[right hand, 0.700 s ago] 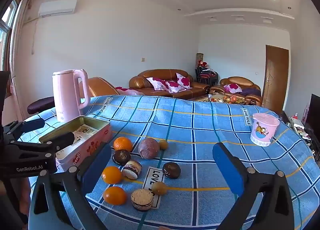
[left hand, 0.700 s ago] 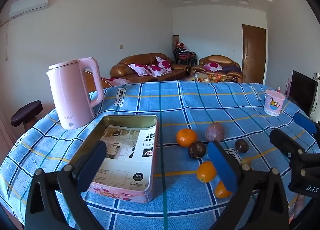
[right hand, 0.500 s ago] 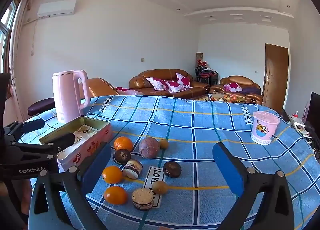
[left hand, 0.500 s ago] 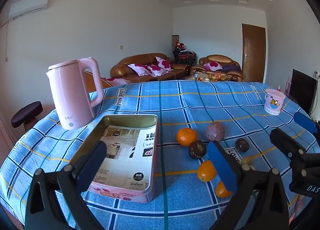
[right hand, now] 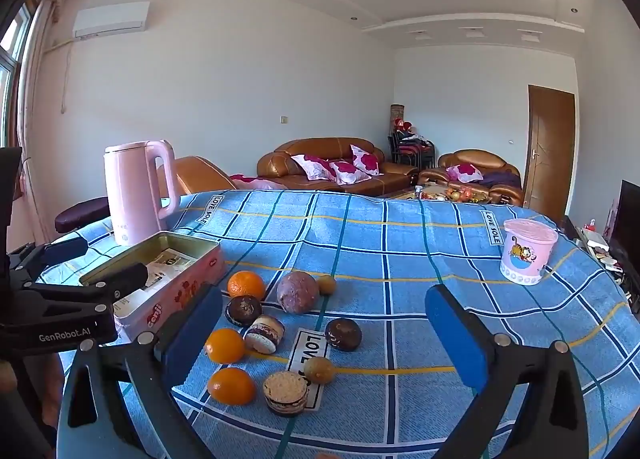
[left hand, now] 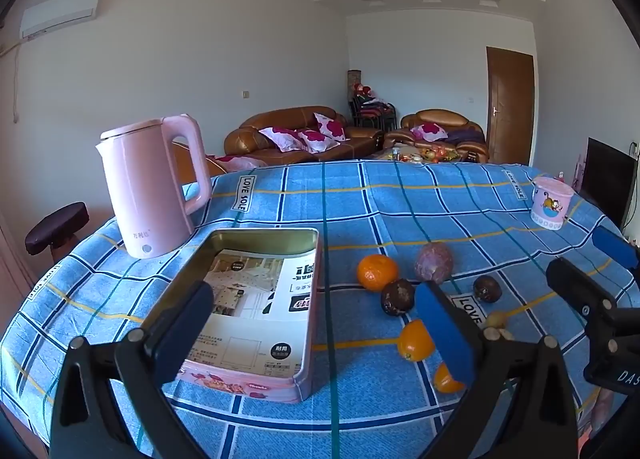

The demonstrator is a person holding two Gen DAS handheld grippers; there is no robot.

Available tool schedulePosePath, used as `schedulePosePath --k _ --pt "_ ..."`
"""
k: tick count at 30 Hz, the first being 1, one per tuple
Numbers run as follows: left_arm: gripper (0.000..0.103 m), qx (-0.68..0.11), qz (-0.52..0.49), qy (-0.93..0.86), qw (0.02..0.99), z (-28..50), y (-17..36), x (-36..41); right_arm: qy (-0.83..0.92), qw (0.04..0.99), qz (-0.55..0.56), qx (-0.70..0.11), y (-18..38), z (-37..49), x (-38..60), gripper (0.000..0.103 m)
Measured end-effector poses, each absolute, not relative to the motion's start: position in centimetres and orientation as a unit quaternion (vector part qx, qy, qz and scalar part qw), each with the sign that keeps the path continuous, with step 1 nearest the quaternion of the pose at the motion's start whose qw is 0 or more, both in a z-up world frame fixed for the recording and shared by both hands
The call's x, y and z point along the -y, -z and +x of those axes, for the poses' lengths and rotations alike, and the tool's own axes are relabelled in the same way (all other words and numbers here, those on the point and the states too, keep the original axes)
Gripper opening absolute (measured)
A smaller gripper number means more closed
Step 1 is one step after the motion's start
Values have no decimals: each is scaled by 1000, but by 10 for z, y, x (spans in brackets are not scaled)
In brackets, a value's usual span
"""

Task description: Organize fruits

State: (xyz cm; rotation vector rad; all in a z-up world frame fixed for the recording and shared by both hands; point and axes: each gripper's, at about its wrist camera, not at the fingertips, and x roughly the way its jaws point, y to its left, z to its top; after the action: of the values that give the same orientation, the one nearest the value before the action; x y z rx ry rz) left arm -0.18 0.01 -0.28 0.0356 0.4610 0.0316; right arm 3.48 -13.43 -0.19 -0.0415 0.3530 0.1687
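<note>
Three oranges (right hand: 246,285) (right hand: 225,345) (right hand: 231,386) lie on the blue checked tablecloth (right hand: 400,243), mixed with a purple round fruit (right hand: 298,292), two dark passion fruits (right hand: 243,310) (right hand: 343,334) and two small yellow fruits (right hand: 326,284) (right hand: 319,370). Left of them stands an open pink tin (left hand: 256,299) lined with printed paper. My left gripper (left hand: 314,299) hovers open over the tin's near right corner and holds nothing. Just short of the fruit cluster, my right gripper (right hand: 324,297) is also open and empty.
Two round sandwich cakes (right hand: 264,333) (right hand: 286,393) lie among the fruit. A pink kettle (left hand: 152,187) stands behind the tin at the left. A pink cartoon cup (right hand: 527,255) sits far right. Sofas and a door lie beyond the table.
</note>
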Motion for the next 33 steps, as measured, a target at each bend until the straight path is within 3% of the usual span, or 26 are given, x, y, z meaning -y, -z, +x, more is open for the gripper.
schedulePosePath --k 33 --pt "103 -231 18 -21 973 -1 4 -7 -89 980 -22 -179 5 33 129 102"
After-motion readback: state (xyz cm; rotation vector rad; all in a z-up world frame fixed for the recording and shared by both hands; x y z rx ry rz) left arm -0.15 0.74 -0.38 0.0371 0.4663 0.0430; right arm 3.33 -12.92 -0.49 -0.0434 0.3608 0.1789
